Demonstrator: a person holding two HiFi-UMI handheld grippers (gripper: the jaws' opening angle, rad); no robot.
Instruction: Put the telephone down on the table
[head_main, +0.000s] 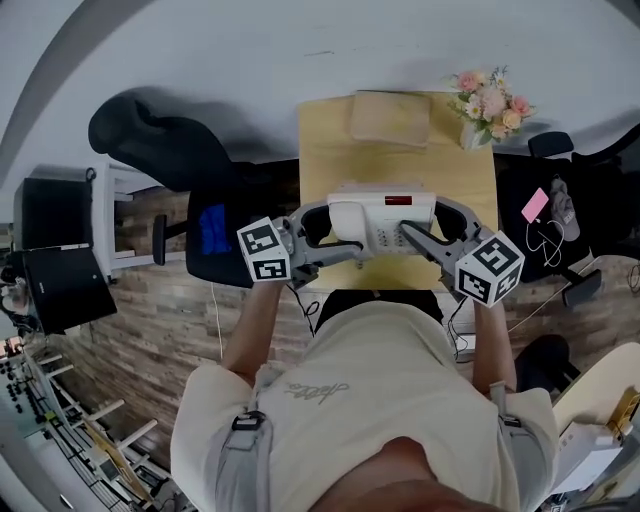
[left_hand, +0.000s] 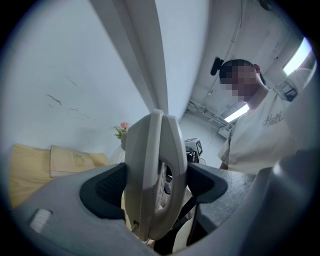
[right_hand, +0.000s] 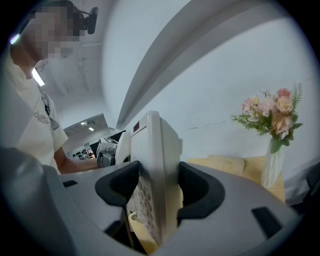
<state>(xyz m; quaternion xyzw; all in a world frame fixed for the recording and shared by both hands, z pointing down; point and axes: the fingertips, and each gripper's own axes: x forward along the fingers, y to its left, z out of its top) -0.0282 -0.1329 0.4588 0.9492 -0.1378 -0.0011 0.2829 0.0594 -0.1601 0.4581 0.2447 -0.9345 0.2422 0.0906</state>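
Your cream shirt (head_main: 360, 390) fills the bottom of the head view, closest to the camera. At the far left, a black office chair (head_main: 170, 150) stands beside the pale wooden table (head_main: 325, 140). Your left gripper (head_main: 328, 226) has its jaws clamped on the left end of the white telephone (head_main: 385, 218). In the left gripper view, the dark pads (left_hand: 106, 187) press against both sides of that end, leaving no gap. The telephone is held level between the two tools, over the near edge of the table, with its keypad and red display facing up. Whether its underside touches the tabletop cannot be told. Your right gripper (head_main: 440, 228) is closed in the same way on the telephone's right end. The right gripper view shows its pads (right_hand: 202, 187) tight against the keypad face on one side and the back of the body on the other. Beyond the telephone, a beige cushion (head_main: 390, 118) lies at the table's far edge. At the far right corner of the table stands a white vase of pink flowers (head_main: 488, 105).
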